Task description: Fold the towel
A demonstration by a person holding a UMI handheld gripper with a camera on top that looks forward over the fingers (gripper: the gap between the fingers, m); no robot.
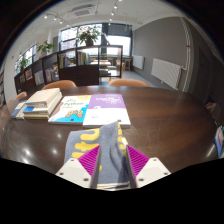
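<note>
One gripper [100, 163] shows, with two fingers [84, 158] pressed on one grey towel [104, 150], each finger bearing one magenta pad. One wooden table [170, 120] lies ahead. On it sit one stack of books [38, 102], how many in it cannot be told, and two flat booklets: one blue-covered [68, 110] and one purple-and-white [108, 108]. One chair back [128, 83] rises beyond the table. One radiator [166, 71] hangs on the wall. Two potted plants [88, 36] stand by the windows.

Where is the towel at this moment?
In the gripper view, the towel is pinched between the gripper's two fingers and rises just above them, over the wooden table, nearer than the books.
</note>
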